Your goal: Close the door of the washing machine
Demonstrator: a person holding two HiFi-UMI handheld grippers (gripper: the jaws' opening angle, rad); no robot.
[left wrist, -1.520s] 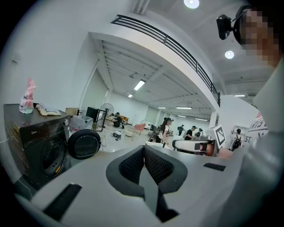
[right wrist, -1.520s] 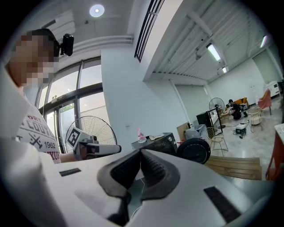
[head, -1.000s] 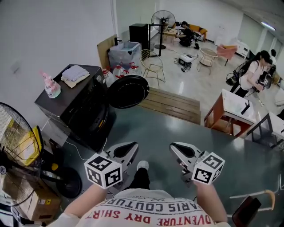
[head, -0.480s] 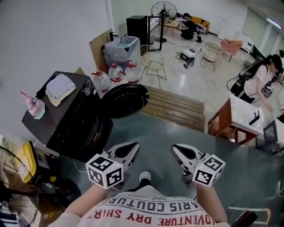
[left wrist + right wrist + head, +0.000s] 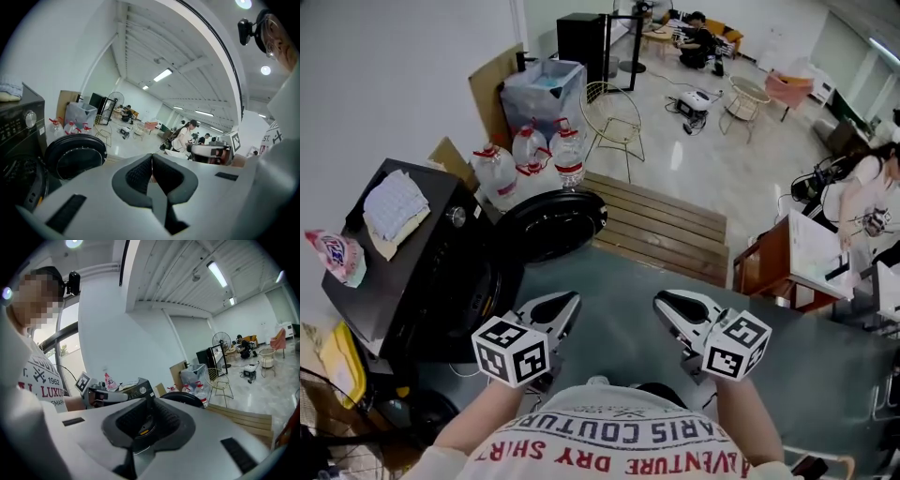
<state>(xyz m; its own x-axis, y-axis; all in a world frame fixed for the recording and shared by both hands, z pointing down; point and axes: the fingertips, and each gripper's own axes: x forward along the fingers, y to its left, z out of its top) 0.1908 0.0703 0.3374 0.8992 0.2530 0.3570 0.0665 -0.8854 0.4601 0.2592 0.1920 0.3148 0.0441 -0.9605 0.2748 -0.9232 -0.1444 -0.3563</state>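
My left gripper (image 5: 570, 300) and right gripper (image 5: 662, 301) are closed and empty; the washing machine (image 5: 412, 281) door (image 5: 548, 226) stands open, seemingly untouched.

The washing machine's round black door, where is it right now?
In the head view the round black door stands open left of centre, swung out from the black washing machine, beside the clear water jugs.

Several large water jugs (image 5: 534, 155) with red caps stand clustered by the white wall, just in front of a translucent bin (image 5: 542, 89) and a leaning cardboard sheet (image 5: 492, 89). Beside them stands a wire chair (image 5: 612, 112), and nearer lies a slatted wooden platform (image 5: 661, 230). A folded cloth (image 5: 394, 206) and a pink pouch (image 5: 336, 255) lie at the left — near each other, not touching. Far back a seated person (image 5: 698, 37) keeps low; a standing person (image 5: 872, 187) leans by a white-topped counter (image 5: 759, 267) at the right.
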